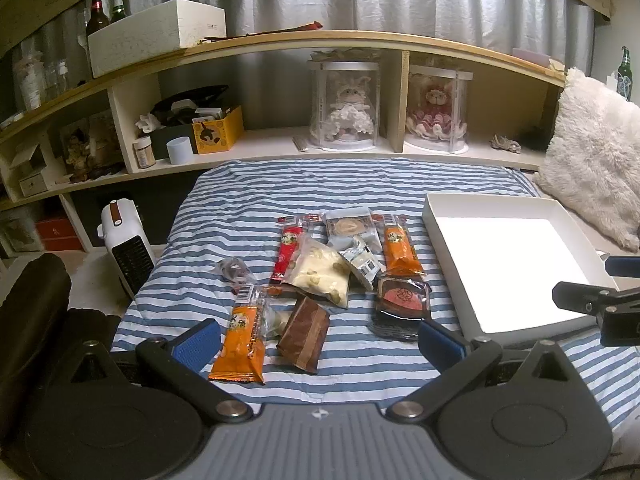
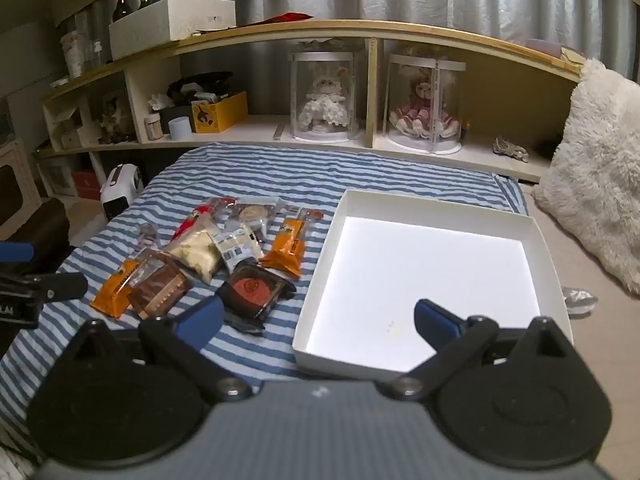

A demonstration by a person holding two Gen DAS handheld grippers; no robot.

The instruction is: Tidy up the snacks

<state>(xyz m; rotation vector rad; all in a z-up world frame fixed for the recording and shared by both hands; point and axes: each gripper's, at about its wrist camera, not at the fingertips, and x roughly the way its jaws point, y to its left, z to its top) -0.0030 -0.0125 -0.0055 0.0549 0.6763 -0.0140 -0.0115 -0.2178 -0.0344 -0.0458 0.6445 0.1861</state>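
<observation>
Presently: my left gripper [image 1: 320, 338] spread wide, empty, above the near snacks; my right gripper [image 2: 318, 318] likewise spread, empty, over the white box's [image 2: 320, 264] near left corner. Snack pile [image 1: 340, 268] on the striped blanket [image 1: 248, 196], left of the box: two orange packets, a red stick, a brown bar, a dark mooncake tray [image 1: 402, 300].

Wrapped snacks [image 1: 320, 276] lay heaped flat on the striped cloth; beside them sat a shallow white box [image 2: 436, 216], empty.
</observation>
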